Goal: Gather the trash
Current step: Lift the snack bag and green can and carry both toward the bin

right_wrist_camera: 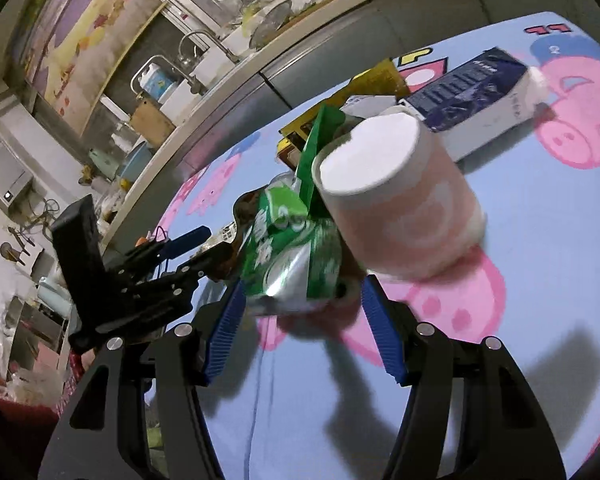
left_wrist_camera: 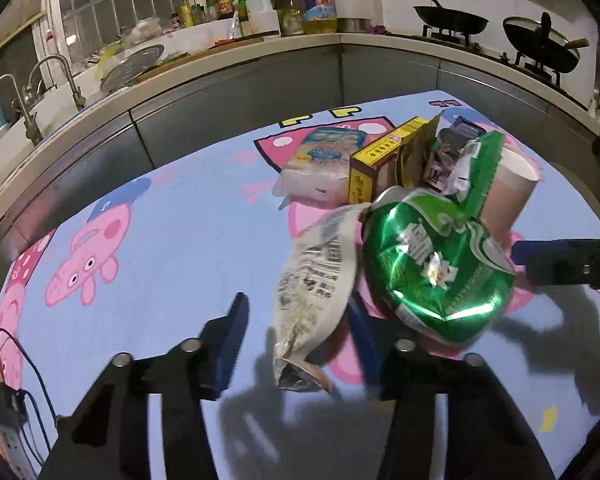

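Left wrist view: the left gripper stands open around a white printed wrapper on the tabletop; a green snack bag lies right, against a pink paper cup tipped on its side.

Right wrist view: the right gripper stands open, the green snack bag between its pads. The pink paper cup shows its closed white base; contents unseen.

On the tabletop are counted one green bag, one white wrapper, one paper cup, one yellow box and one dark blue carton.

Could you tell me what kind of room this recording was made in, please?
Most likely a home kitchen: a wok sits on a gas stove, a sink faucet stands by the window, and oil bottles crowd the counter.
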Action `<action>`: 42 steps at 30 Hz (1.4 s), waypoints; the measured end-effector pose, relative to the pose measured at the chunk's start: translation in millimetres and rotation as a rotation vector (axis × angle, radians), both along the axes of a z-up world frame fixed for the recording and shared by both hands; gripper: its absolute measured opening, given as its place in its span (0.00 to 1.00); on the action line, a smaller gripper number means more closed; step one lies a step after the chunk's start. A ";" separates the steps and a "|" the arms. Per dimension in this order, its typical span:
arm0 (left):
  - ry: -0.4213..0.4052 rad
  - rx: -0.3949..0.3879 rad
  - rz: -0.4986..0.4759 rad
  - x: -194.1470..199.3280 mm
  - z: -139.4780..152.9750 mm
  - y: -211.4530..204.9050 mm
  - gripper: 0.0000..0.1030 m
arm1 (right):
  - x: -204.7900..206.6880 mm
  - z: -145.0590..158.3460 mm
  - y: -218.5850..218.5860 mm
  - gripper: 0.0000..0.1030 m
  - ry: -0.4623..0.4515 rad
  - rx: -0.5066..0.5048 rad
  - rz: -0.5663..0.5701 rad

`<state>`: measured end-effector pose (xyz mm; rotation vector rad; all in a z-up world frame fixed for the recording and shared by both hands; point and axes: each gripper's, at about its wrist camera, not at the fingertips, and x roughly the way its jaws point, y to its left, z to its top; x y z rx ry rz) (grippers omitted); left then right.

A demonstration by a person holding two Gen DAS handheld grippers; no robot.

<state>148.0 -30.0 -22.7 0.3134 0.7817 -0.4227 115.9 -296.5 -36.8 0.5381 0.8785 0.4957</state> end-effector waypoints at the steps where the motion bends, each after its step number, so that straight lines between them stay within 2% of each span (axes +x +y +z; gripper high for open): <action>1: 0.003 0.000 -0.007 1.6 -0.3 -1.3 0.34 | 4.1 -1.9 1.8 0.58 0.002 0.008 0.002; 3: 0.019 0.001 -0.015 2.4 -3.6 -1.5 0.11 | 21.7 -5.3 8.2 0.58 0.019 0.040 0.011; 5: 0.037 -0.010 -0.020 2.2 -5.8 0.9 0.04 | 29.7 -7.7 14.7 0.58 0.027 0.052 0.020; 6: 0.041 -0.021 -0.024 0.7 -5.5 2.9 0.01 | 35.5 -9.7 20.6 0.52 0.036 0.056 0.025; 8: 0.050 -0.037 -0.025 -3.5 -4.0 9.2 0.00 | 37.8 -13.3 30.7 0.36 0.056 0.083 0.057; 10: 0.058 -0.061 -0.020 -8.2 -2.5 16.6 0.00 | 28.4 -12.2 42.1 0.32 0.040 0.097 0.088; 14: 0.087 -0.115 0.015 -17.7 0.8 33.3 0.00 | 2.8 -6.5 56.2 0.17 0.034 0.154 0.153; 19: 0.091 -0.133 0.042 -25.2 8.9 43.3 0.01 | -31.8 -2.8 50.1 0.14 0.047 0.171 0.184; 20: 0.106 -0.132 0.054 -21.0 9.8 44.2 0.11 | -36.4 -3.3 44.7 0.14 0.050 0.176 0.177; 21: 0.115 -0.122 0.075 -15.9 10.2 44.5 0.30 | -43.7 -4.9 37.4 0.14 0.056 0.187 0.162; 22: 0.114 -0.113 0.092 -12.5 11.3 44.1 0.41 | -45.0 -5.1 30.5 0.14 0.060 0.194 0.152; 23: 0.099 -0.106 0.097 -10.4 13.3 42.9 0.57 | -49.9 -7.0 24.1 0.14 0.064 0.203 0.136; 24: 0.080 -0.100 0.084 -10.7 15.1 40.7 0.66 | -55.0 -9.4 16.1 0.14 0.068 0.214 0.119; 27: 0.064 -0.050 0.028 -11.0 15.3 30.5 0.74 | -66.1 -15.0 -0.5 0.14 0.075 0.247 0.081; 30: 0.094 0.007 0.012 -2.0 5.3 17.6 0.75 | -69.6 -20.4 -7.0 0.14 0.081 0.280 0.065; 31: 0.111 0.030 0.015 5.2 -0.6 12.6 0.74 | -68.7 -20.7 -6.5 0.14 0.082 0.286 0.063; 32: 0.124 0.043 0.019 10.1 -4.8 9.4 0.66 | -68.8 -22.0 -6.8 0.14 0.083 0.292 0.059; 33: 0.149 0.061 0.026 18.7 -11.7 6.5 0.51 | -68.7 -22.8 -7.5 0.14 0.085 0.296 0.055; 34: 0.179 0.065 0.029 25.4 -17.9 5.6 0.41 | -68.9 -22.1 -7.7 0.14 0.083 0.292 0.050; 35: 0.182 0.054 0.031 29.3 -20.2 6.2 0.40 | -70.1 -21.6 -7.8 0.14 0.081 0.286 0.049; 38: 0.155 0.017 0.022 27.0 -8.8 8.5 0.22 | -76.0 -16.7 -10.5 0.14 0.062 0.283 0.050; 42: 0.136 -0.062 -0.019 2.1 18.0 8.0 0.19 | -87.3 -0.9 -19.5 0.14 0.004 0.279 0.068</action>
